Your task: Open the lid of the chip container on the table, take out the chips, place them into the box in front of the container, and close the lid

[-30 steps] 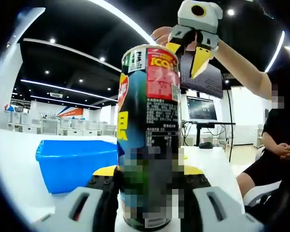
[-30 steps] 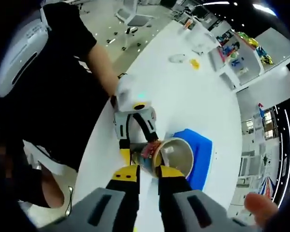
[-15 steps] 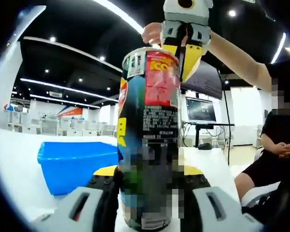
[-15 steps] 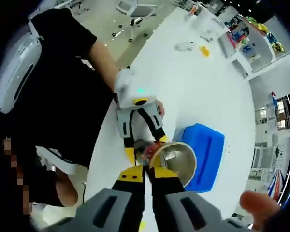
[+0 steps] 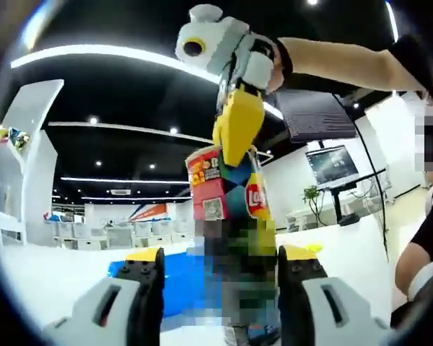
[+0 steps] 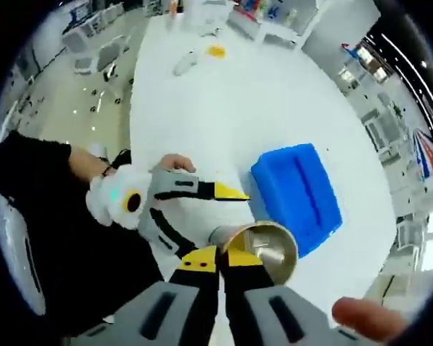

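Observation:
The chip can (image 5: 224,194) stands tall in the left gripper view, its lower label blurred. From above, my right gripper (image 5: 238,148) pinches the can's rim. In the right gripper view the right gripper (image 6: 220,256) is shut on the near rim of the open can (image 6: 270,245), whose silvery inside shows. My left gripper (image 6: 220,220) reaches in from the left with its jaws spread wide beside the can. In its own view the left gripper (image 5: 224,252) is open, with the can between and beyond the tips. The blue box (image 6: 296,194) lies just past the can, also seen low as the blue box (image 5: 177,288).
The white table (image 6: 202,122) stretches away, with a small yellow object (image 6: 216,50) and a clear one (image 6: 184,65) at its far end. A person in black (image 6: 36,187) is at the table's left edge. A monitor (image 5: 332,162) stands behind.
My left gripper has let go of the can, opened and drawn back. The right gripper has closed on the can's rim and now holds it.

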The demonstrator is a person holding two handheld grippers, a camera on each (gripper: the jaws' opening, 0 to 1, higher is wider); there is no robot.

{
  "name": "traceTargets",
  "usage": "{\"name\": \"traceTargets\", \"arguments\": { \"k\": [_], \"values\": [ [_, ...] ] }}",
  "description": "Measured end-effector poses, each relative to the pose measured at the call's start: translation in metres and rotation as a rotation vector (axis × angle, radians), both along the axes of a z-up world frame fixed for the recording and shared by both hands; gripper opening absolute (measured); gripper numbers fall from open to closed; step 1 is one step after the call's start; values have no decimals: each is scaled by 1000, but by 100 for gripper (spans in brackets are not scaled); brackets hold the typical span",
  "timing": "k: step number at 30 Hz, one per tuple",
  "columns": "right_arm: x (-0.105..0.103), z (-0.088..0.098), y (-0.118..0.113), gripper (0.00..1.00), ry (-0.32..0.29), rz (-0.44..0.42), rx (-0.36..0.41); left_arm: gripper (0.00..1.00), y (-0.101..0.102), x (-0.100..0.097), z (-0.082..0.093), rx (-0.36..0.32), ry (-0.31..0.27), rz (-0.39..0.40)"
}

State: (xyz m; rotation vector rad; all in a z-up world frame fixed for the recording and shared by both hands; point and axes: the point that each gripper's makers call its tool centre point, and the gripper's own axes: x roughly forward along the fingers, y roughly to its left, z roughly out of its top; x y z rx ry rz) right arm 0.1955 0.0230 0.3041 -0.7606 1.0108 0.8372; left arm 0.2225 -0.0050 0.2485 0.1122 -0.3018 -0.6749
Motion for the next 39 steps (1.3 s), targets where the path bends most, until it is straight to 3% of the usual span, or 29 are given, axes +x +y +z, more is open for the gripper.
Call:
{"name": "traceTargets", "arguments": {
  "k": [4, 6, 11, 13, 17, 22, 26, 30, 34, 37, 39],
  "values": [
    [7, 1, 1, 0, -38, -53, -14, 62, -11, 1, -5, -4, 24, -24],
    [3, -1, 2, 0, 7, -103, 0, 58, -14, 4, -5, -21, 53, -33],
    [6, -1, 4, 0, 35, -186, 45, 56, -17, 12, -6, -53, 104, -41],
    [8, -1, 3, 0, 54, -244, 67, 56, -18, 11, -7, -57, 108, -43],
    [8, -1, 2, 0, 82, -273, 110, 54, -21, 11, -8, -44, 97, -37],
    [10, 0, -3, 0, 90, -283, 140, 52, -23, 14, -10, -5, 114, -41],
    [8, 2, -2, 2, 46, -155, 154, 52, -25, 12, -10, 23, 110, -60],
    [4, 11, 1, 14, 63, -166, 235, 52, -23, 14, -11, 23, 149, -97],
    [17, 42, -5, 7, -45, -160, 295, 51, -21, 13, -12, 42, 165, -131],
    [27, 59, -21, 7, -149, -151, 260, 51, -19, 9, -14, 77, 198, -183],
    [26, 61, -27, 7, -160, -150, 247, 51, -19, 5, -15, 103, 214, -219]
  ]
}}
